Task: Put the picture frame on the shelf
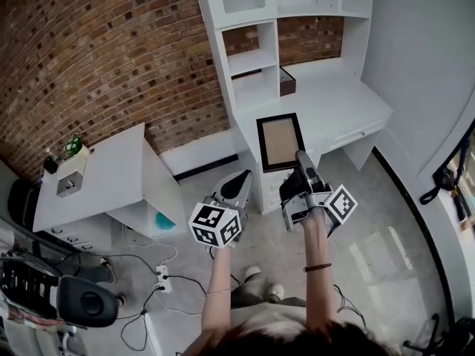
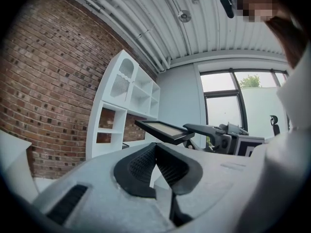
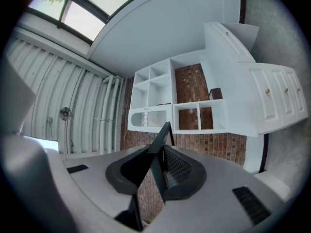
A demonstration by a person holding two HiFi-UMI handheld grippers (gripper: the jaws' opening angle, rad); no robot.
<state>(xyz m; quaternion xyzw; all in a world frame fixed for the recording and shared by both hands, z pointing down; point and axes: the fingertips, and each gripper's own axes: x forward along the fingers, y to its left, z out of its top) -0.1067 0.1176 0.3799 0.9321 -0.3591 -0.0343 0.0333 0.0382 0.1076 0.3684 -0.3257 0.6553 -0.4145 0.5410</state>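
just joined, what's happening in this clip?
A person holds tongs in each hand, facing a white shelf unit against a brick wall. The right tongs are clamped on the edge of a dark picture frame, held roughly flat in the air in front of the unit's desk. The left tongs are shut and empty, alongside. The frame is not yet on a shelf.

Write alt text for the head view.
The right gripper holds a black picture frame by its near edge, in front of a white desk with a shelf unit against a brick wall. The left gripper is empty beside it, jaws together.
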